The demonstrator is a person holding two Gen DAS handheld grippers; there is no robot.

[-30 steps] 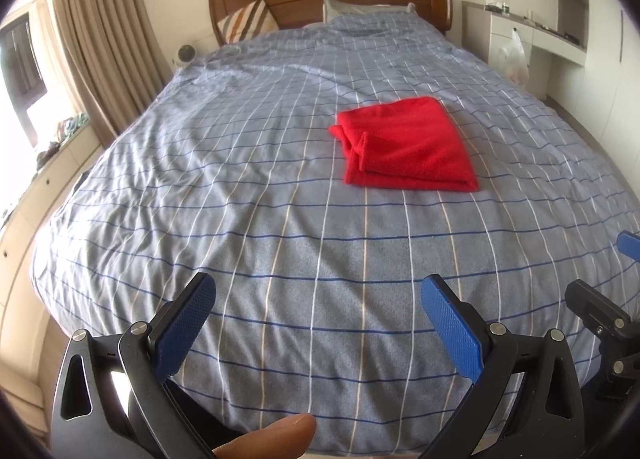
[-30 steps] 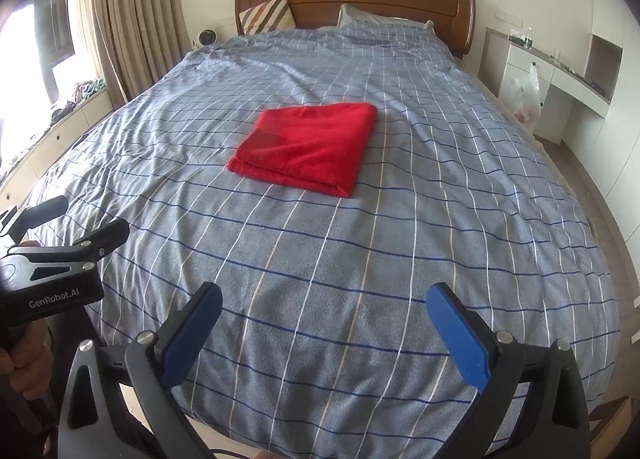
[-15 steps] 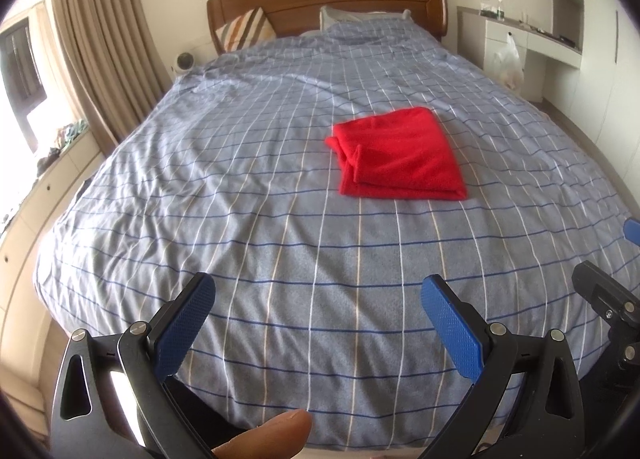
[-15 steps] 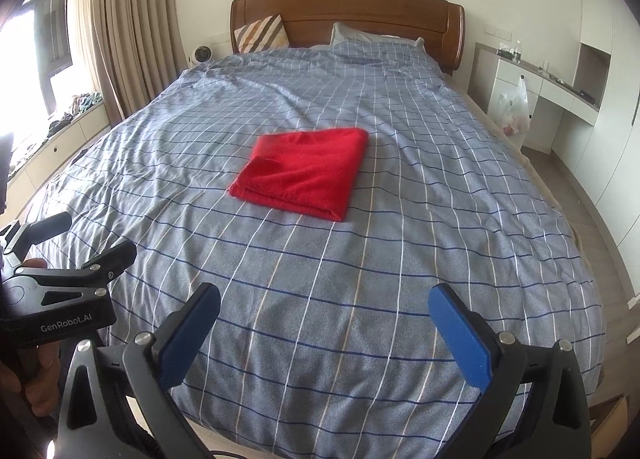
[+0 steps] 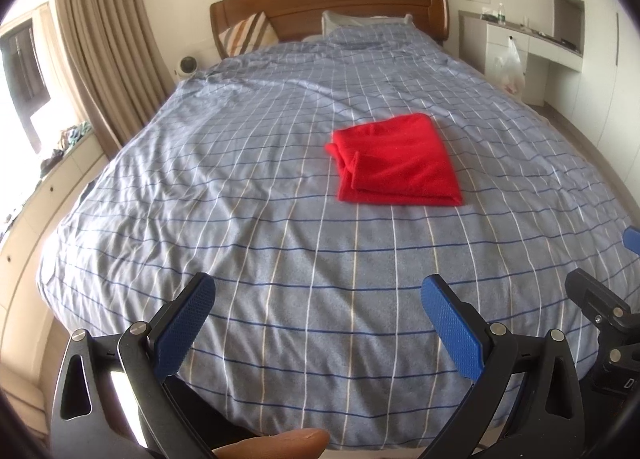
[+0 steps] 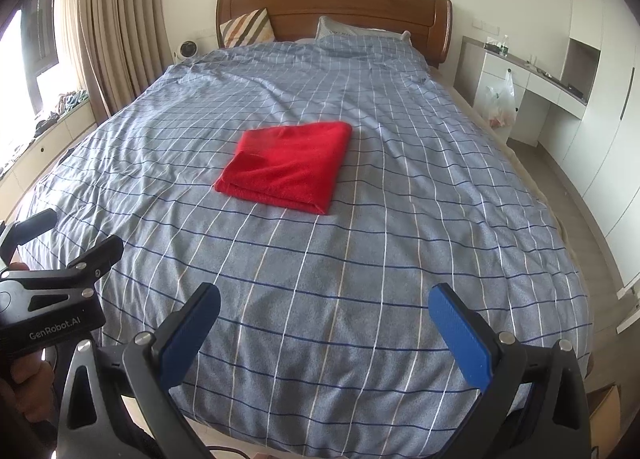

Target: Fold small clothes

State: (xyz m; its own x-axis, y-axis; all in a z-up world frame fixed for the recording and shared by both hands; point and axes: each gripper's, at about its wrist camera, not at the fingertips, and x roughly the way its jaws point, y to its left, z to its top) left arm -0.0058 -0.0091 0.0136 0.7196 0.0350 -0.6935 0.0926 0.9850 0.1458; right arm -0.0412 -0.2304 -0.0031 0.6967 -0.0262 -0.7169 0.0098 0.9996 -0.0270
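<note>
The red garment point(image 5: 396, 163) lies folded flat mid-bed on the checked duvet point(image 5: 280, 259), where reaching it suits both sides. Left gripper point(image 5: 318, 323) and right gripper point(image 6: 324, 329) hover at the foot, fingers wide and empty, well apart from it, likely because folding looks finished

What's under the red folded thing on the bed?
The red folded cloth lies flat on the blue checked bedcover, which shows all around it. Whether anything is hidden beneath the cloth cannot be seen; its own layers cover that spot.
</note>
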